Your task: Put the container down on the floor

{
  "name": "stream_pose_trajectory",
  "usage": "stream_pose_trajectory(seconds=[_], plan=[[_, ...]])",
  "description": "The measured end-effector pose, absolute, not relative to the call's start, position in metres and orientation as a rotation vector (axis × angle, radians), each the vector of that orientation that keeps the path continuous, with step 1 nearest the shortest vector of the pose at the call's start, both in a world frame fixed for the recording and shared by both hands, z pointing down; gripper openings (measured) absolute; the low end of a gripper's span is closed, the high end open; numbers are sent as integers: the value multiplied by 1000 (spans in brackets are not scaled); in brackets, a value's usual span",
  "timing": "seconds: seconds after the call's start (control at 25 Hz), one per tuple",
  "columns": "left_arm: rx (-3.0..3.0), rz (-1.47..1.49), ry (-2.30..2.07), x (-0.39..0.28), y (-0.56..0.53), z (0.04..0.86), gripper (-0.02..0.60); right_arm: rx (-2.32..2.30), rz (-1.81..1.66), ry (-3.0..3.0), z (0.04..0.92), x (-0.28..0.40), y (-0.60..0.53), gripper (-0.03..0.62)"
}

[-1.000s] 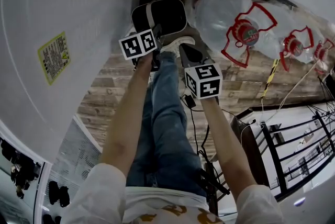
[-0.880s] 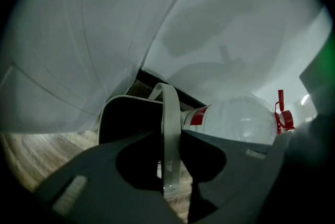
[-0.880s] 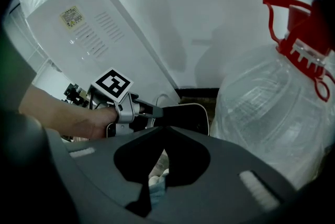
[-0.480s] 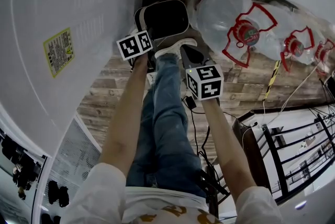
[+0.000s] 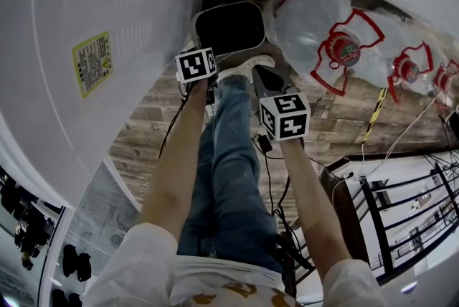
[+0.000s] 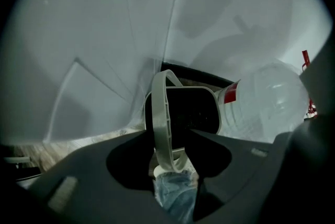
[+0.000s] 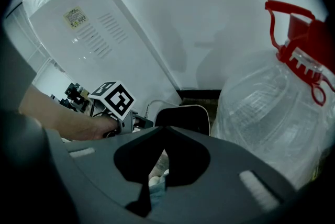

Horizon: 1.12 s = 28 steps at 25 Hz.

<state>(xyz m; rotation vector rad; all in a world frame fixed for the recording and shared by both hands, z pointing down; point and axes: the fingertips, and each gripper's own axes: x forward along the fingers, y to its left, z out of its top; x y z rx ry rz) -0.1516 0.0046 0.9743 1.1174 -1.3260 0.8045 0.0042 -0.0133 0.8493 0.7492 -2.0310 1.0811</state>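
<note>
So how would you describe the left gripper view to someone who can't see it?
The left tongs grip the pale loop handle of a dark, white-rimmed container. A clear water jug sits to its right, with white panels behind.

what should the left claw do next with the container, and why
Probably lower the left claw a little, shut on the handle as it is, until the container sits on the wood floor beside the water bottle; the views don't show its base touching yet.
</note>
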Motion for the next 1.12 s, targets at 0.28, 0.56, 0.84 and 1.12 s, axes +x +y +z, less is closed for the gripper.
stream_pose_trajectory(seconds=[0.28, 0.56, 0.84, 1.12], plan=[[1063, 855, -1327, -170, 22, 975, 184, 751, 1070, -2039, 843, -2, -21, 27], [1145, 949, -1327, -171, 15, 965, 184, 764, 1055, -2044, 838, -2, -24, 26], [1169, 987, -1324, -167, 13, 948, 184, 789, 1034, -2055, 823, -2, -26, 26], [1203, 892, -1334, -153, 9, 919, 184, 786, 963, -2088, 796, -2, -31, 26]])
